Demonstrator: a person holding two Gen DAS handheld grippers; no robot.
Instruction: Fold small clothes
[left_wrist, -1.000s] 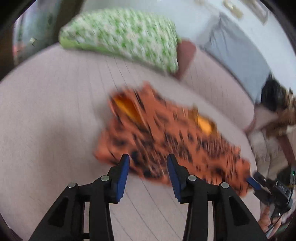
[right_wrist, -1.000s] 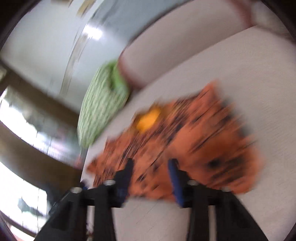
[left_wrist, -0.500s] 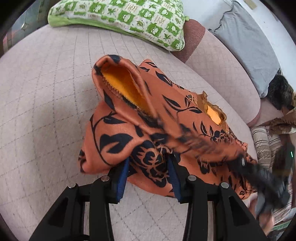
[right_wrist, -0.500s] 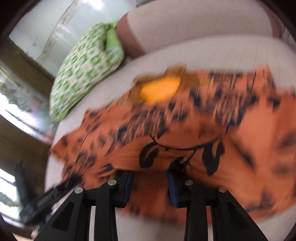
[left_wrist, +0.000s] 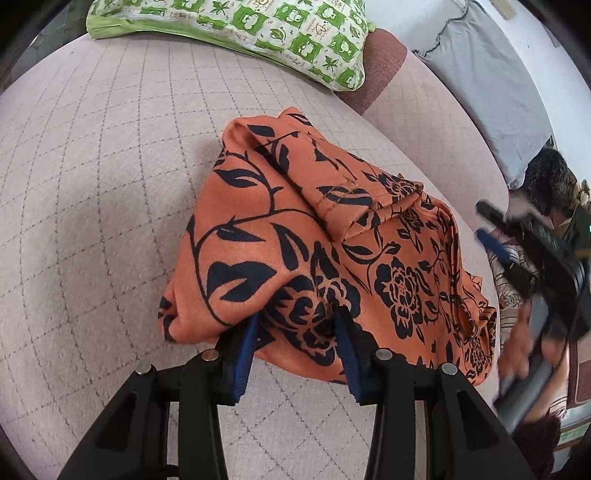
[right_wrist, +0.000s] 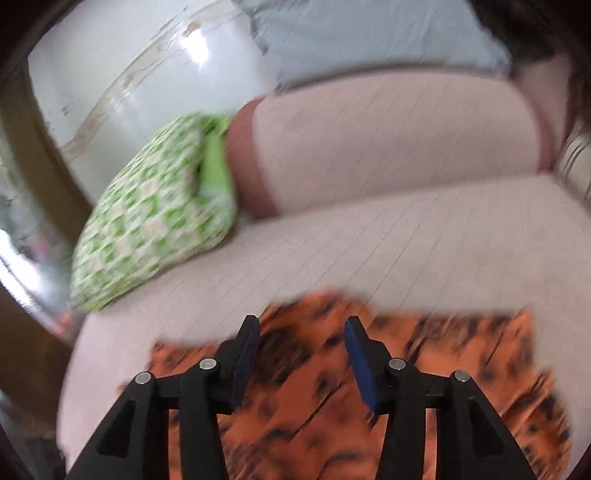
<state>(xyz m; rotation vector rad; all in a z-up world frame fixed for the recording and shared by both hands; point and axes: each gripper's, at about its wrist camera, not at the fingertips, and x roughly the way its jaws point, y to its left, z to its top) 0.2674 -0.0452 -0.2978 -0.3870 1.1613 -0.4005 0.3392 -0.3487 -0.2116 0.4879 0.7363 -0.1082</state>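
The orange garment (left_wrist: 325, 236), printed with black leaves and flowers, lies bunched on the pale pink quilted sofa seat (left_wrist: 103, 206), roughly in the middle of the cushion, with one flap doubled over its top and a stitched hem edge showing on the far side. The left gripper (left_wrist: 295, 328) sits at the near edge of the cloth with its blue-padded jaws spread apart and a puffed fold of fabric lying between them; they are not pinched together, so I read it as released, or at most loosely around the fold. The right gripper (right_wrist: 301, 343) hangs above the garment's right part with its jaws parted and nothing between them; that view is smeared, so the cloth under it shows only as orange blur. My judgement is that a fold has just been laid and the hands are between grasps. The next move probably calls for finding a clean edge or corner, closing on it firmly, and drawing it across so the bundle flattens rather than lumps. A green-and-white patterned pillow (left_wrist: 236, 33) rests at the far end of the seat. No container is in sight.
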